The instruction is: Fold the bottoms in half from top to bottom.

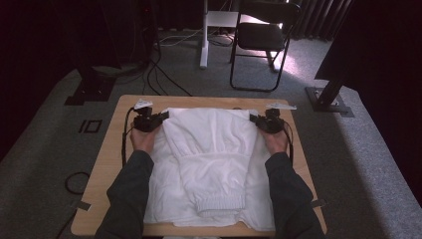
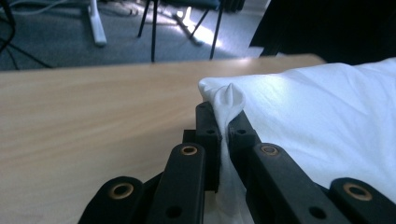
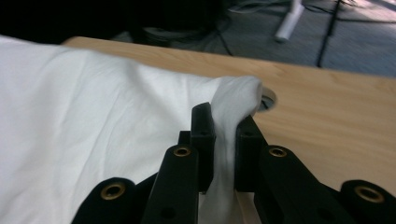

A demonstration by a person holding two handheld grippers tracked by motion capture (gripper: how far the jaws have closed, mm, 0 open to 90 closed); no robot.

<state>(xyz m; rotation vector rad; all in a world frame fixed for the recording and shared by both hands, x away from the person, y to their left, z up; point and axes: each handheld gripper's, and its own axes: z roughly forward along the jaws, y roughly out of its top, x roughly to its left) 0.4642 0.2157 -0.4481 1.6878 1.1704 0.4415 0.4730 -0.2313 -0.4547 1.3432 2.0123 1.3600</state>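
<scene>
A white sweatshirt (image 1: pixel 209 164) lies spread on the wooden table (image 1: pixel 114 149), one sleeve folded down its middle with the ribbed cuff near the front edge. My left gripper (image 1: pixel 160 117) is shut on the garment's far left corner; in the left gripper view a pinch of white cloth (image 2: pixel 227 100) sticks up between the black jaws. My right gripper (image 1: pixel 255 119) is shut on the far right corner, where bunched cloth (image 3: pixel 233 100) bulges over the jaw tips. Both corners are lifted a little off the table.
A round hole (image 3: pixel 268 99) in the tabletop lies just beyond the right gripper. Behind the table stand a black folding chair (image 1: pixel 261 35) and a white post (image 1: pixel 203 35), with cables on the grey carpet (image 1: pixel 45 149). Dark stands flank the table's far corners.
</scene>
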